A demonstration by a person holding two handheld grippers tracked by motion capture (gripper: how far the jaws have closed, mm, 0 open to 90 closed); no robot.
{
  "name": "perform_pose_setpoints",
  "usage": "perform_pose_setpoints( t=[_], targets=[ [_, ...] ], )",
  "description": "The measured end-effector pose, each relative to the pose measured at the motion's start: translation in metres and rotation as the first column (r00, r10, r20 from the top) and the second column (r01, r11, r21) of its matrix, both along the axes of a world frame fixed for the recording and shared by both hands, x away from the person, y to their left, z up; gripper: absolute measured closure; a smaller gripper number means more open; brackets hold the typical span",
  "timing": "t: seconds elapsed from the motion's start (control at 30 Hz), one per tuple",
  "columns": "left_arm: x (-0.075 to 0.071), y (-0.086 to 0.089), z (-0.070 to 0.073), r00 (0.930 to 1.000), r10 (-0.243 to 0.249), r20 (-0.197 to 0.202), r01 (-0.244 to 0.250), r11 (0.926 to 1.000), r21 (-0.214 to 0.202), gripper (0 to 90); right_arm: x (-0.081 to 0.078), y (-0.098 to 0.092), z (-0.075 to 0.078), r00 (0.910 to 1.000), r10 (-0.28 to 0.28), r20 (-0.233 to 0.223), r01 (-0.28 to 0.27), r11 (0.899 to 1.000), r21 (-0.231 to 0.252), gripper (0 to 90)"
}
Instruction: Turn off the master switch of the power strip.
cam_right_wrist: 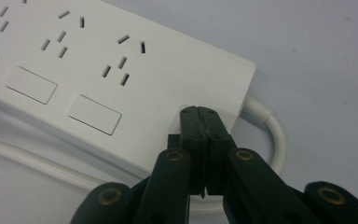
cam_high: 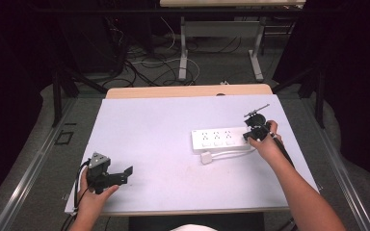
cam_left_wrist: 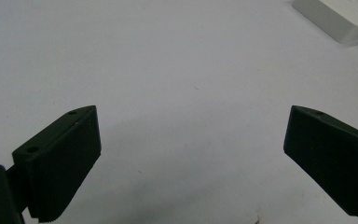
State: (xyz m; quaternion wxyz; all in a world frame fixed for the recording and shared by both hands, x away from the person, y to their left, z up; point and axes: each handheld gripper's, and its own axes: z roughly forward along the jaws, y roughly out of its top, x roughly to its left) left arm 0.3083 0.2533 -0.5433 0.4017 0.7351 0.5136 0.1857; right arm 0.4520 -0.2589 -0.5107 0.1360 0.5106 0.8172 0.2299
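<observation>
- Dark room all round, cables tangled on the floor behind, and a white bench (cam_high: pixel 164 139) lit in the middle with a strip (cam_high: pixel 219 139) lying right of centre.
- Strip's cord (cam_right_wrist: pixel 275 135) loops out of its end and runs back along the near side, with a small white plug (cam_high: pixel 206 157) lying just in front.
- Right gripper (cam_right_wrist: pixel 200 116) has its jaws closed tight together, nothing between them, tips pressing down on the strip's end switch (cam_right_wrist: pixel 179 122) at the corner.
- Risk one: that switch sits right at the edge, so the closed tips could slide off onto the bench and miss the press.
- Risk two: a push this close to the end could tip or skid the strip, since nothing pins it down.
- Risk three: the cord loop lies just beside the tips and could snag them on the way out.
- Right hand (cam_high: pixel 265 144) is reached forward, forearm angled in from the lower right, gripper tilted down onto the strip.
- Left gripper (cam_high: pixel 107 174) rests low at the bench's near-left corner, jaws spread wide and empty, well apart from the strip, so it gives no help bracing it.
</observation>
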Motion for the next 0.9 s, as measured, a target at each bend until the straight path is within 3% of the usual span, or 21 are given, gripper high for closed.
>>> perform_pose_setpoints(
  t=[0.53, 0.8, 0.9],
  targets=[
    [0.0000, -0.0004, 0.0000, 1.0000, 0.002, 0.001, -0.002, 1.0000, -0.003, 4.0, -0.0001, 0.0000, -0.0001, 0.9997, -0.016, 0.020, 0.016, 1.000, -0.008, 75.2],
    [0.0000, 0.0001, 0.0000, 1.0000, 0.000, 0.001, 0.000, 1.0000, -0.001, 4.0, 0.0007, -0.0005, -0.0003, 0.9986, -0.042, 0.031, 0.042, 0.999, 0.006, 57.1],
    [0.0000, 0.0000, 0.0000, 1.0000, 0.000, 0.000, 0.000, 1.0000, -0.001, 4.0, 0.0005, -0.0024, 0.0017, 0.9970, -0.062, 0.046, 0.062, 0.998, 0.002, 43.2]
  ],
)
